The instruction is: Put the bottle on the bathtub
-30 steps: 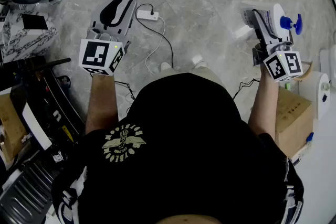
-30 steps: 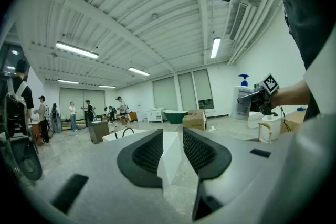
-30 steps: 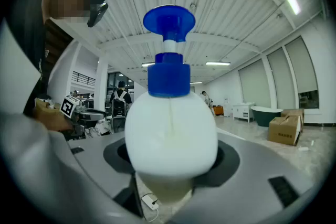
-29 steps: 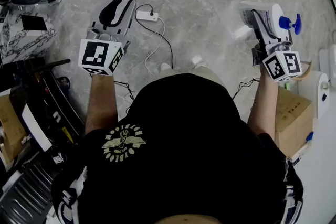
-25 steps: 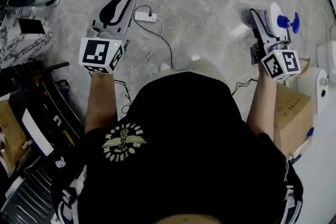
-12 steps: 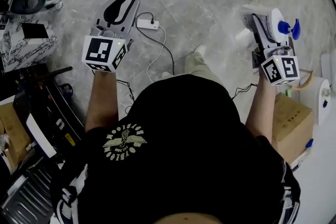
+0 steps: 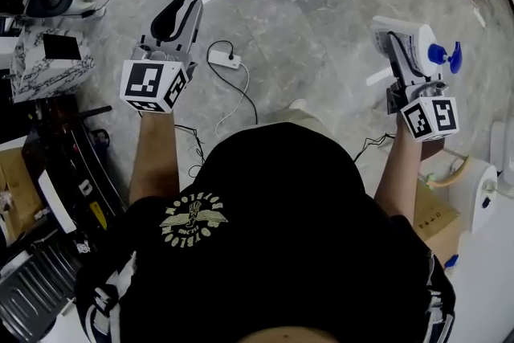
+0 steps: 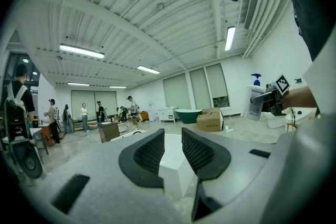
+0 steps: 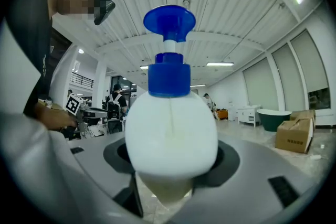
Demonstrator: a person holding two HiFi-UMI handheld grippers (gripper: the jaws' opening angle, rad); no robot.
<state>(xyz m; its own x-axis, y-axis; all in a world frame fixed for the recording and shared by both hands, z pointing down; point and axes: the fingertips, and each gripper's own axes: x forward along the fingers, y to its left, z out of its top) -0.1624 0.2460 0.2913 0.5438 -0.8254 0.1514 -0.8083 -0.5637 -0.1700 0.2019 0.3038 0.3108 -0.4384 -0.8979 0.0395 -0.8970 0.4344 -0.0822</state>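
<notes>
Right gripper point(image 7: 405, 40) is clamped on the bottle point(image 7: 423, 40); in the right gripper view both pads press the white body of the bottle point(image 9: 170, 134) low down, and the blue pump head stands upright above the right gripper point(image 9: 170, 162). Bottle is carried in the air over the grey stone floor point(image 7: 321, 52), toward its right edge, touching nothing but the jaws. Left gripper point(image 7: 183, 12) is held out over the left side of the floor; in the left gripper view its jaws stand a narrow gap apart with nothing between them (only a white block point(image 8: 176, 170) on the floor shows through the gap of the left gripper point(image 8: 172, 152)). The same view catches the bottle point(image 8: 254, 102) off to the right. Bathtub point(image 8: 187, 115), dark green, stands far back in the hall, just beside a cardboard box point(image 8: 210, 120); the right gripper view shows the bathtub point(image 9: 274, 118) well apart from the bottle. A power strip point(image 7: 227, 59) with its cable lies on the floor between the two grippers, nearer the left one.
</notes>
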